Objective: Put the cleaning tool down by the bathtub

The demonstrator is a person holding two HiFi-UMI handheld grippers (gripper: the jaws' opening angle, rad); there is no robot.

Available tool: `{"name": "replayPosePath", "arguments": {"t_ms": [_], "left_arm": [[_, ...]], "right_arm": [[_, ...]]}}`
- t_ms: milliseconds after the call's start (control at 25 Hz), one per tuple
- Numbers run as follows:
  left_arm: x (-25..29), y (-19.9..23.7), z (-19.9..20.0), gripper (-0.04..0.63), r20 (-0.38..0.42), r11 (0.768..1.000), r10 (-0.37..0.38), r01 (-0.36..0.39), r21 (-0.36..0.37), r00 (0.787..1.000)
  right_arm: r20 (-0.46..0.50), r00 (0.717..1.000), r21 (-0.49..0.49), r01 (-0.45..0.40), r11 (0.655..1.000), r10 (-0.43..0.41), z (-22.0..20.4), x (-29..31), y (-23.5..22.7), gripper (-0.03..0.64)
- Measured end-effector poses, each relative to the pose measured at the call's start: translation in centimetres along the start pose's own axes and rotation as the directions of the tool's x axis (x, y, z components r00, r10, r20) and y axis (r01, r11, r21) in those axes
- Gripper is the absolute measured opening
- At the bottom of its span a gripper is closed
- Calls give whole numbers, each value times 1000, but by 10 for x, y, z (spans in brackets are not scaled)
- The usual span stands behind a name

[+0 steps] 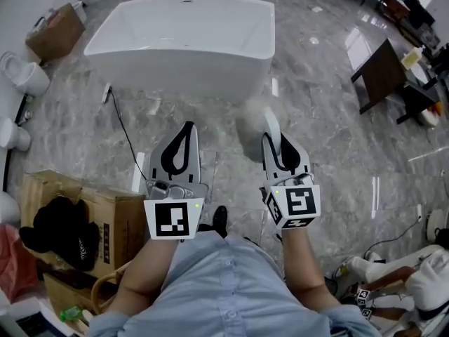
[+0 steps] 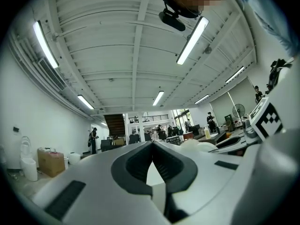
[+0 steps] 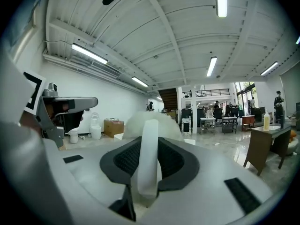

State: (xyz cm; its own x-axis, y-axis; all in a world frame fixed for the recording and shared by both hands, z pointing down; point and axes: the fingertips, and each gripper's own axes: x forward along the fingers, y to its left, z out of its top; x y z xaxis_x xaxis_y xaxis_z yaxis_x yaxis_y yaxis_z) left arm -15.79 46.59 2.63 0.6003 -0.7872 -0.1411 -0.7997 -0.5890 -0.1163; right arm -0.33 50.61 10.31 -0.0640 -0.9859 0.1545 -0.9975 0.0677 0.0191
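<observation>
Right gripper (image 1: pixel 275 146) around perhaps-fluffy cleaning tool (image 3: pixel 149 163).

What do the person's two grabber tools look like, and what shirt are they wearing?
The left gripper and right gripper are pale grey plastic shells with black ribbed pads lining the jaws. Each carries a white cube printed with black square markers and a tiny green light. The person wears a light blue shirt.

Plain white bathtub (image 1: pixel 182 37), upper centre. Grey marble floor (image 1: pixel 330 125), pale veining. At centre, all-white cleaning tool (image 1: pixel 254 126), fluffy off-white head. The left gripper (image 1: pixel 186 128) and right gripper (image 1: pixel 275 139): white shells, black pads, black-and-white square-marker cubes. Brown cardboard box (image 1: pixel 119 223), lower left. Light blue shirt (image 1: pixel 224 286), bottom.
</observation>
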Motion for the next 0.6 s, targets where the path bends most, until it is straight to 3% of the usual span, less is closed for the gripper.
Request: {"name": "replayPosePath", "arguments": {"t_ms": [240, 600], "left_arm": [[46, 24, -11, 15, 15, 1000, -6, 6, 2, 1000], [126, 5, -46, 15, -24, 998, -56, 55, -5, 998]], "right_arm": [[22, 1000, -17, 0, 1000, 1, 12, 49, -9, 106], [-10, 1000, -5, 16, 1000, -16, -2, 100, -63, 106]]}}
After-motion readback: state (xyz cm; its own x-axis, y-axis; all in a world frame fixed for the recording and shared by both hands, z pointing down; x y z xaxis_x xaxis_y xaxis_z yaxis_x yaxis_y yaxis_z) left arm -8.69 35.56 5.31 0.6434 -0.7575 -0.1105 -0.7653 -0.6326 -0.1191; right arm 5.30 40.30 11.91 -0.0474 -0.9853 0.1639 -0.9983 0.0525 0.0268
